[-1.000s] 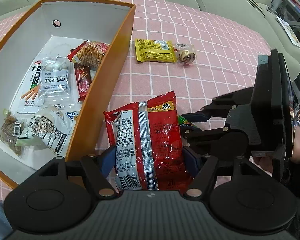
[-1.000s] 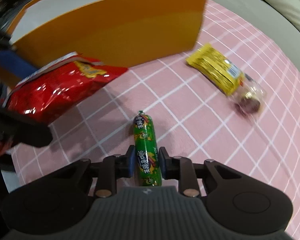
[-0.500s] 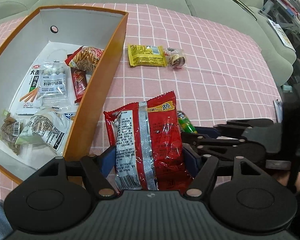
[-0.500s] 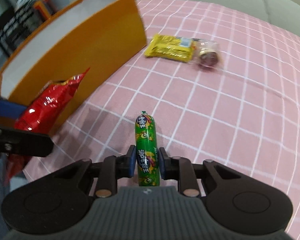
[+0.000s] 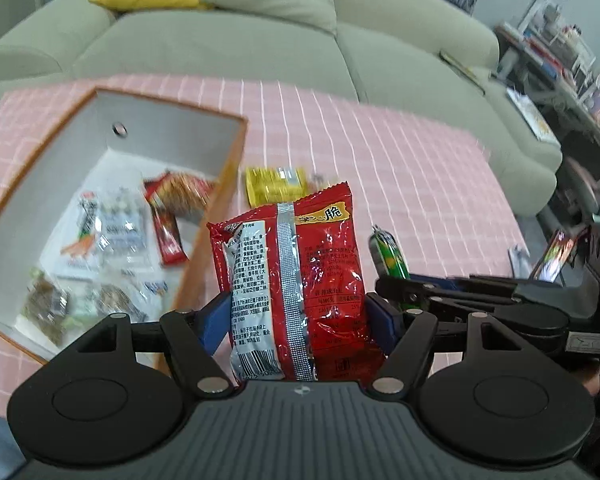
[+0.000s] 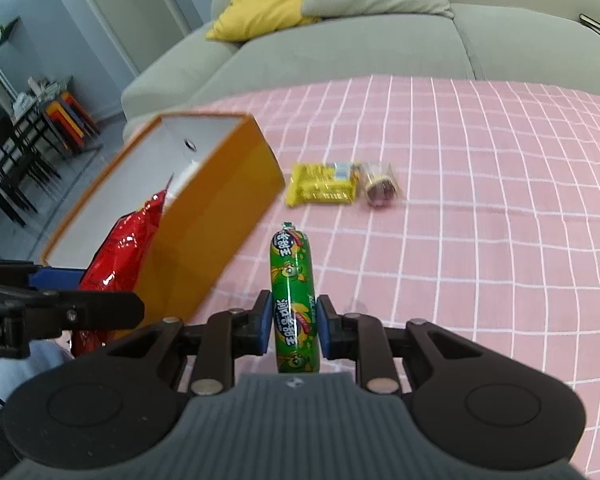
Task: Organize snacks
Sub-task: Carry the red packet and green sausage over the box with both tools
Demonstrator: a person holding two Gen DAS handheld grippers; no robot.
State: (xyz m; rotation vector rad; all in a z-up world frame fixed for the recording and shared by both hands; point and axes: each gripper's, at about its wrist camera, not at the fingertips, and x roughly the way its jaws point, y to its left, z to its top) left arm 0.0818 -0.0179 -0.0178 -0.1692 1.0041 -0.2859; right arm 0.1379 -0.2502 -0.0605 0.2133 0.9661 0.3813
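Left claw [image 5: 296, 316]: you have it clamped on a red snack bag [image 5: 290, 280], blue pads pressing each side, jaws wide around the bag's body; the bag stands upright, printed back and silver seam toward the camera.
Right claw [image 6: 291, 320]: narrow, pinching a green sausage stick [image 6: 294, 300] near its lower end; the stick points forward, clear of the cloth.
Both claws: side by side, near the box's closer corner, both loads lifted off the tabletop [image 6: 480, 200].
Orange box [image 5: 216, 216]: open-topped, white inside, sitting on the pink checked cloth just left of your red bag.
Left view only: the box's contents, several small packets [image 5: 112, 232] lying flat on its floor, blurred; also your right claw from the side, with the green stick poking up.
Right view only: the box's orange outer wall [image 6: 220, 208], and your left claw seen edge-on with the red bag in front of that wall.
Still on the cloth: a yellow packet [image 6: 320, 184] and a small clear-wrapped snack [image 6: 380, 188], touching each other, beyond the box's far corner.
Background: a grey-green sofa [image 6: 380, 40] with a yellow cushion [image 6: 260, 4].
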